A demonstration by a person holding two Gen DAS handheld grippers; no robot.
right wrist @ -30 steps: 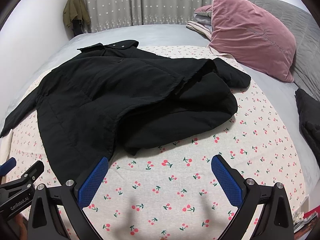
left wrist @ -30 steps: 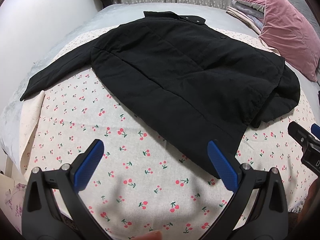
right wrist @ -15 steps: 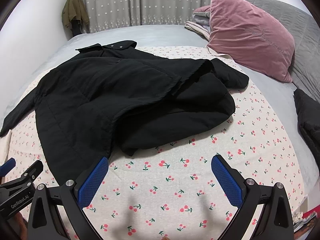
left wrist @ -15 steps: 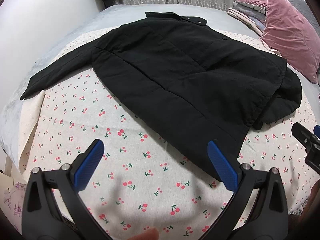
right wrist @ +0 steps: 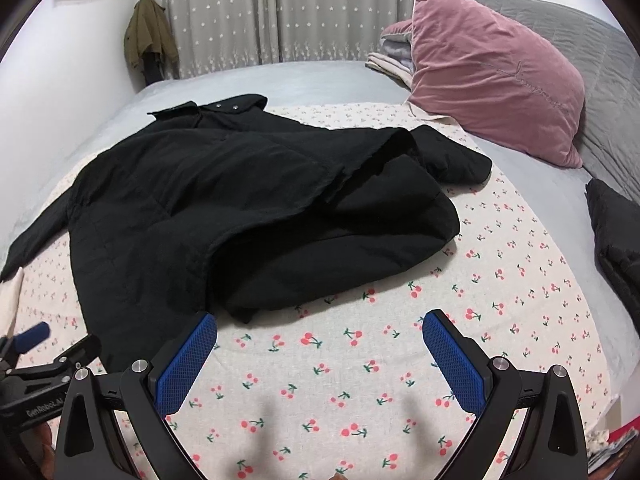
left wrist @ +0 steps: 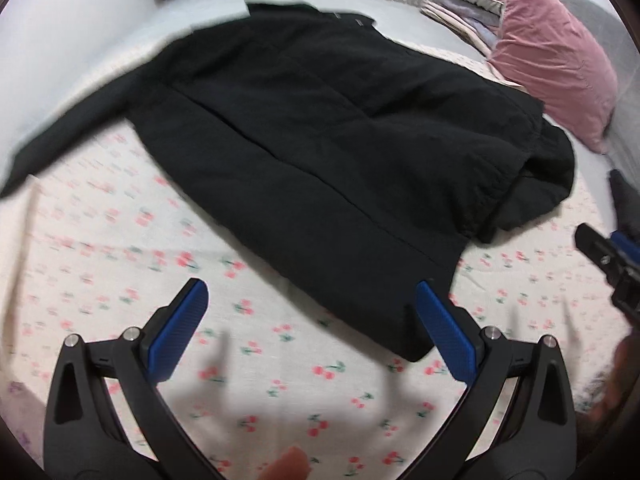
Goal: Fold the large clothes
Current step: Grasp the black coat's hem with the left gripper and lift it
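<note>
Nearest, the left gripper (left wrist: 312,320) hangs with its blue pads spread wide above the cherry-print sheet (left wrist: 120,248), the bottom corner of the black coat (left wrist: 340,152) lying just between and ahead of its fingers. The right gripper (right wrist: 320,344) is likewise spread apart, empty, over bare sheet just short of the coat's rumpled, folded-over side. The coat stretches away across the bed, collar farthest. Beyond it sits a pink pillow (right wrist: 492,92)
</note>
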